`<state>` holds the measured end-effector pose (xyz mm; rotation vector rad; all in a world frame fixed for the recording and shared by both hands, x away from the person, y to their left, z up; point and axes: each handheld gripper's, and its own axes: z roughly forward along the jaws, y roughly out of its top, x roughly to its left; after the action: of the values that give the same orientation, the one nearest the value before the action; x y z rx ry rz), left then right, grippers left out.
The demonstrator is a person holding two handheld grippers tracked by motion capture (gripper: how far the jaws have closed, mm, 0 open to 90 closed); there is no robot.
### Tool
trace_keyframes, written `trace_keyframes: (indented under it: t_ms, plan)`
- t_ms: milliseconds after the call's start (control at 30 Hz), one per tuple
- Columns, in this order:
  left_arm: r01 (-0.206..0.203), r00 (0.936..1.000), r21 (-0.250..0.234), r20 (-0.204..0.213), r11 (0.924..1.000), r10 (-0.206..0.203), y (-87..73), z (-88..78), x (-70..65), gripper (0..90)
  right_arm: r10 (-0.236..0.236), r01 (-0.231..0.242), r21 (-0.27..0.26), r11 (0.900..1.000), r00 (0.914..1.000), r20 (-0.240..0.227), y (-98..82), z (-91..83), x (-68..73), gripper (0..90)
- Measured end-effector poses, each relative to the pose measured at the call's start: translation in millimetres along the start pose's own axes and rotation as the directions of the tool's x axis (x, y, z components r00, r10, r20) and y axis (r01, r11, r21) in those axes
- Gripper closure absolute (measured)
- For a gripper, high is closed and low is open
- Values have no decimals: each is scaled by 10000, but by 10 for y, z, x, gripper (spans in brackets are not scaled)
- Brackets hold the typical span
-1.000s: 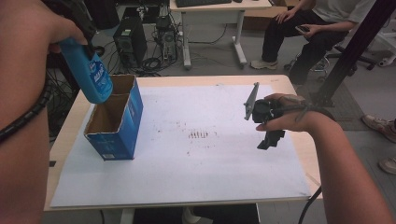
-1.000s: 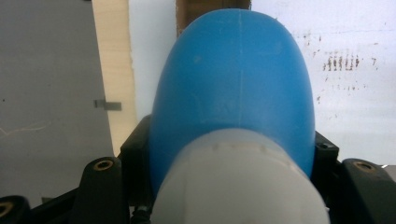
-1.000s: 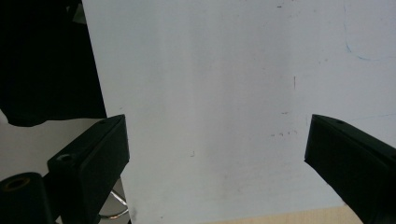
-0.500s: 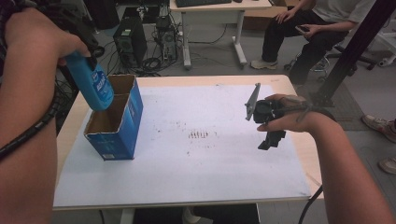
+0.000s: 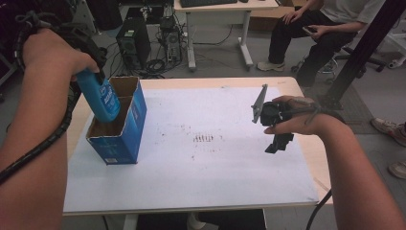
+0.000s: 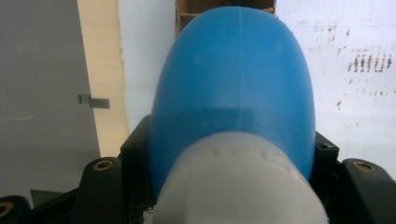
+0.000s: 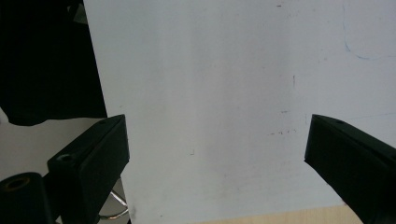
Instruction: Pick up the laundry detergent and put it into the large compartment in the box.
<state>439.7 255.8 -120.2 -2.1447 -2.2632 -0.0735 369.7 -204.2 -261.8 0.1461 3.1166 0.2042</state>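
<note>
Grey floor point(image 5: 220, 57), desk point(image 5: 225, 8), seated person point(image 5: 325, 28) behind.

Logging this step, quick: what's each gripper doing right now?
Left gripper: shut on the blue bottle, over the open blue box.
Right gripper: open, holding nothing, above the white table.

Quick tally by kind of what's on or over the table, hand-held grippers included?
Blue bottle: 1
Blue cardboard box: 1
White sheet covering the table: 1
Hand-held grippers: 2, the left hand-held gripper shut on the bottle, the right hand-held gripper open over the sheet
Total: 5
</note>
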Motion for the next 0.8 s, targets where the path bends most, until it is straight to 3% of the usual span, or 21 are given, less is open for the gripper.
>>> trace_keyframes:
  t_ms: [200,433,800]
  plan:
    - [29,10000,-22,27,10000,-29,-21,151,13,380,-185,185,-83,9998,9998,58,8,4,-4,61]
    - [-17,10000,-39,18,10000,17,-60,270,2,380,-61,61,-34,10000,10000,13,17,2,11,61]
    - [-10,10000,250,6,9997,10,-58,564,2,379,-180,180,-120,9998,9998,44,26,18,9,61]
